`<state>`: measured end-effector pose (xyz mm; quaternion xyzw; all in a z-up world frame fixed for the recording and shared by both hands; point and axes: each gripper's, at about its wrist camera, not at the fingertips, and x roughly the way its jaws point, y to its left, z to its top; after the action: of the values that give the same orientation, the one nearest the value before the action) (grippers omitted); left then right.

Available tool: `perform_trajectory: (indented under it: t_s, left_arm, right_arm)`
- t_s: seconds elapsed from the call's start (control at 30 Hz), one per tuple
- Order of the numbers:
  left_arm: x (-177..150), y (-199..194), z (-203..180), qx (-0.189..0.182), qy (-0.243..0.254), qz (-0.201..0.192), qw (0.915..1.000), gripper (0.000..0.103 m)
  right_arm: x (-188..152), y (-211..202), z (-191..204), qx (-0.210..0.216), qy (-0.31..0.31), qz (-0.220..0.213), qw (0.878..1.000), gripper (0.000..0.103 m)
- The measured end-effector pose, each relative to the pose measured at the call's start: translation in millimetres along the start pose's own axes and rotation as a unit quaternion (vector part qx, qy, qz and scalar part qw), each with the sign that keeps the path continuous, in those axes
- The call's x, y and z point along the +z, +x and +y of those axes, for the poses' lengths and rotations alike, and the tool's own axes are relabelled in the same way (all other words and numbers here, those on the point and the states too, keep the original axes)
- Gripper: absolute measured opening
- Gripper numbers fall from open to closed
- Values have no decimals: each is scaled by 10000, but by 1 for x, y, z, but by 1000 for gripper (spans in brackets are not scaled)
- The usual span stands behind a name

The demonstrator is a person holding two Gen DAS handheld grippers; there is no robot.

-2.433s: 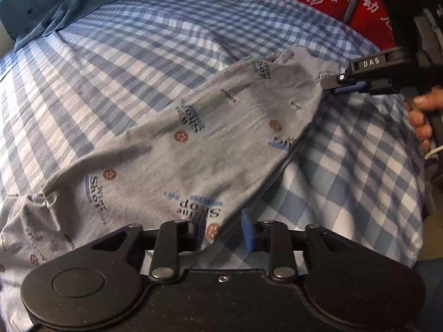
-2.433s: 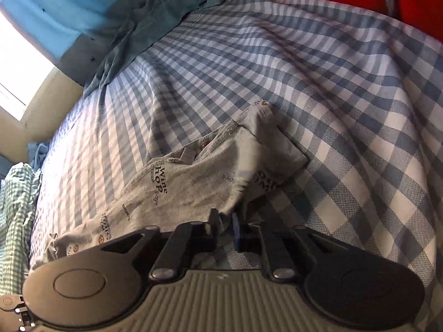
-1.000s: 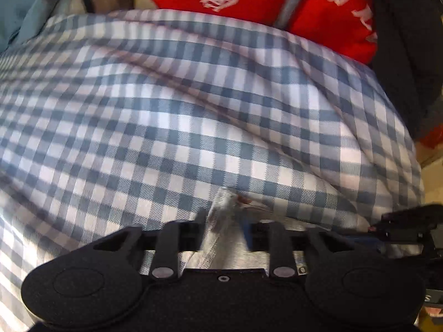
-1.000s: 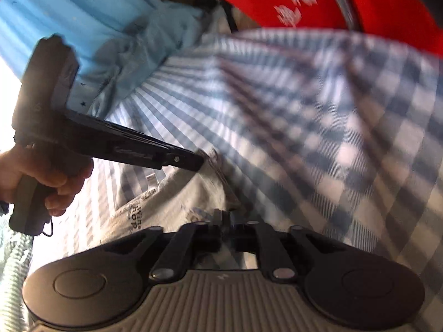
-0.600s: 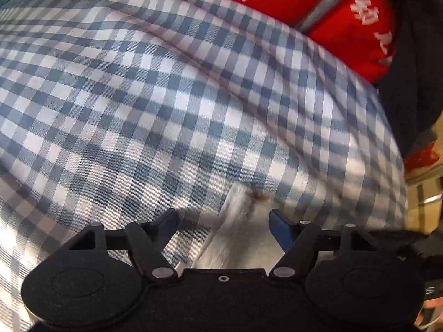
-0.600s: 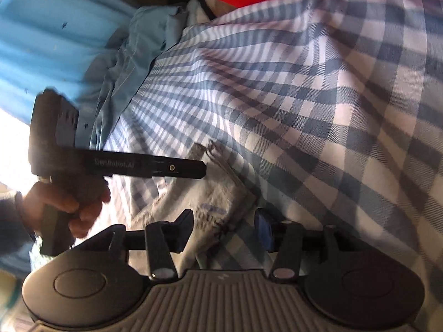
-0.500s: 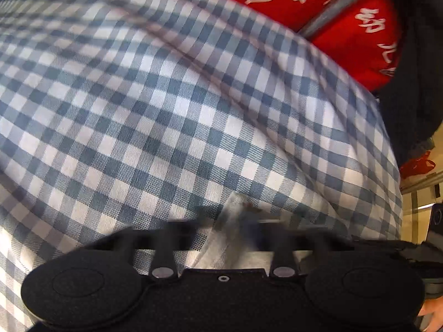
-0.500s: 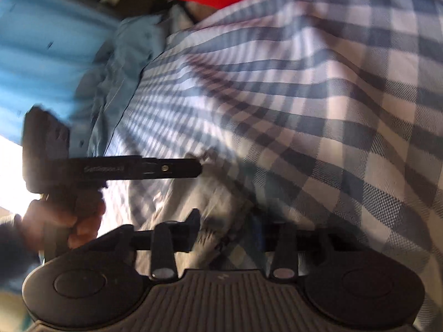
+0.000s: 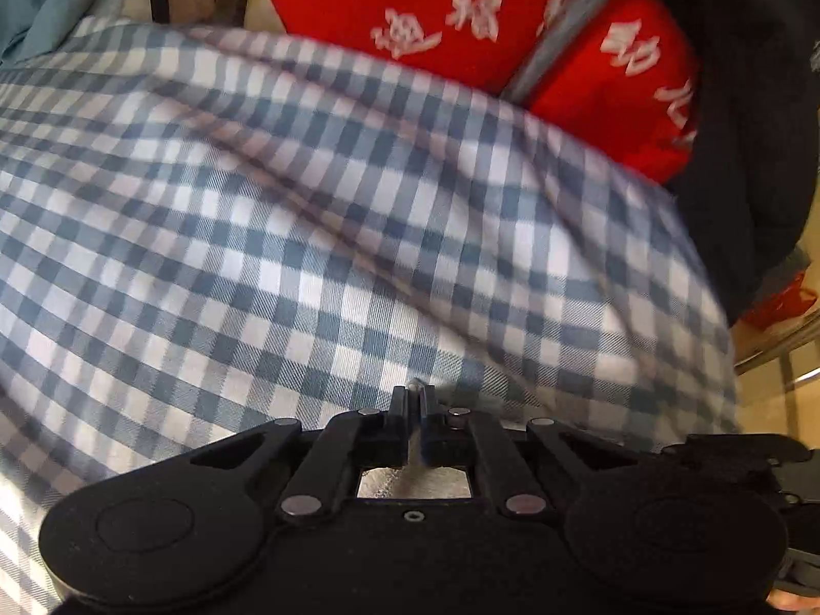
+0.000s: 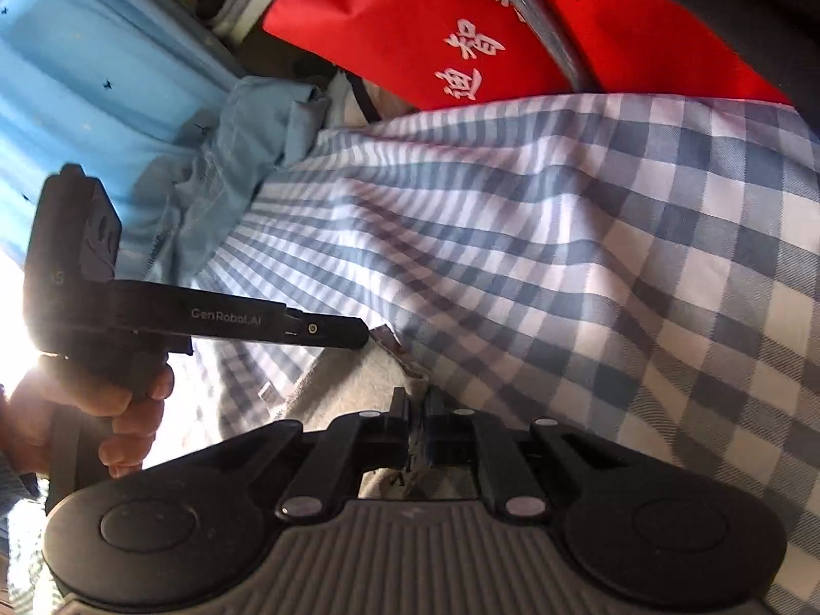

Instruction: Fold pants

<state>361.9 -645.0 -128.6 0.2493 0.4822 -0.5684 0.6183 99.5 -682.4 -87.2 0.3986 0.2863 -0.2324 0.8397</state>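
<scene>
The pants are of soft grey knit cloth, and they lie on a bed cover of woven cotton with blue and white checks. The cover makes a few long shallow wrinkles. In the right wrist view one corner of the pants, with a thin frayed hem, reaches up between the two grippers, at the near left part of the cover.

The left gripper comes in from the left as one long, flat black bar with small white letters on its side; a hand holds its handle. Its jaws have just been closing, and now they are pressed together on the corner of the pants. The right gripper, matt black with two round discs and a ribbed grey plate on its body, has also just been closing, and its jaws pinch the hem of the pants.

At the far side there are two red fabric panels with white printed characters, and at the far left one light blue crumpled cloth
</scene>
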Motion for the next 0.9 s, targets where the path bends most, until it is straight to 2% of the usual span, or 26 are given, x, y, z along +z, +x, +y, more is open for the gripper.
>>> perform_trajectory:
  t_s: [0.07, 0.1, 0.2, 0.27, 0.3, 0.37, 0.4, 0.47, 0.57, 0.6, 0.7, 0.8, 0.9]
  left_arm:
    - [-6, 13, 0, 99, -46, 24, 9999, 5]
    - [-9, 13, 0, 98, -120, -113, 9998, 6]
    - [-15, 3, 6, 55, -575, -354, 9977, 27]
    - [-21, -14, 8, 52, -721, -566, 9958, 51]
    - [-26, -26, 8, 121, -765, -743, 9942, 57]
    - [-42, -53, 10, 371, -1001, -1162, 9875, 86]
    - [-52, -67, 11, 522, -1162, -1360, 9825, 90]
    - [-83, -97, 14, 817, -1524, -1731, 9696, 95]
    - [-142, -140, 16, 1518, -1967, -1993, 9479, 102]
    - [-164, -153, 16, 1731, -2127, -2027, 9400, 102]
    - [-239, -185, 26, 2120, -2808, -1938, 9158, 102]
    - [-317, -212, 40, 2485, -3490, -1695, 8876, 102]
    - [-394, -234, 51, 2840, -4053, -1396, 8577, 102]
  right_arm:
    - [-2, 6, -2, -84, -28, 73, 9999, 5]
    - [-4, 9, -3, -152, -114, 145, 9997, 5]
    - [-5, 11, -3, -222, -263, 303, 9989, 9]
    - [-6, 7, 2, -320, -529, 317, 9976, 19]
    - [-7, 4, 6, -379, -724, 305, 9962, 23]
    - [-10, -3, 17, -466, -1174, 271, 9916, 54]
    - [-13, -7, 25, -516, -1419, 250, 9882, 60]
    - [-22, -12, 43, -632, -1972, 248, 9780, 77]
    - [-42, -15, 73, -666, -2733, 257, 9593, 89]
    - [-51, -15, 83, -610, -2952, 276, 9531, 90]
    - [-78, -11, 113, -283, -3362, 490, 9401, 95]
    - [-109, -3, 142, 72, -3564, 827, 9306, 96]
    - [-141, 3, 164, 132, -3879, 1094, 9151, 96]
